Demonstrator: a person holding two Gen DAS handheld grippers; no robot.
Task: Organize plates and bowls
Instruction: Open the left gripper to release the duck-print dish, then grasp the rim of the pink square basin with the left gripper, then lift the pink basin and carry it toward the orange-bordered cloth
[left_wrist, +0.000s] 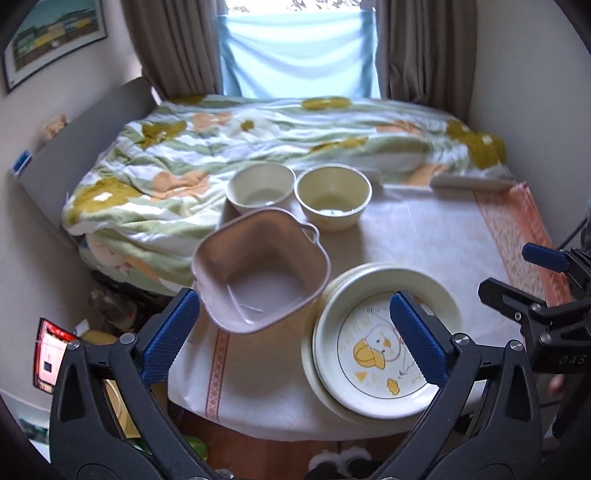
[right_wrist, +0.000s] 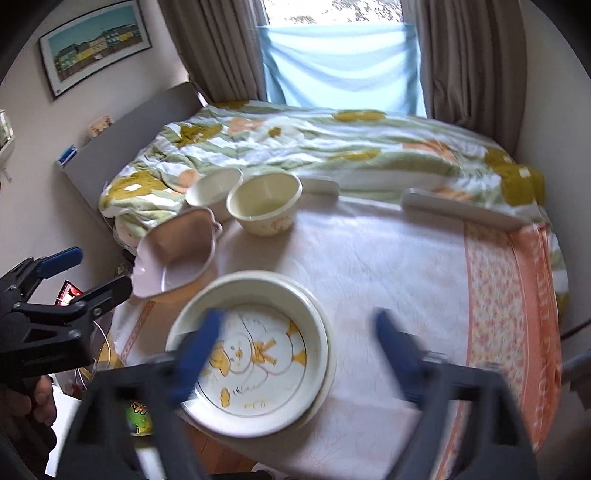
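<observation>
Dishes counted on the table: three bowls and two stacked plates.

Ahead of the left jaws stood one square pink bowl (left_wrist: 260, 273), and beyond it two round cream bowls, one to the left (left_wrist: 260, 186) and one to the right (left_wrist: 333, 195), side by side. Between and just ahead of the right jaws lay two plates: one with a duck drawing (right_wrist: 255, 354) on top of one plain cream plate (right_wrist: 325, 384), of which only the rim showed. At the far edge, well beyond both pairs of jaws, lay two flat white things (right_wrist: 461, 210), too blurred to name.
</observation>
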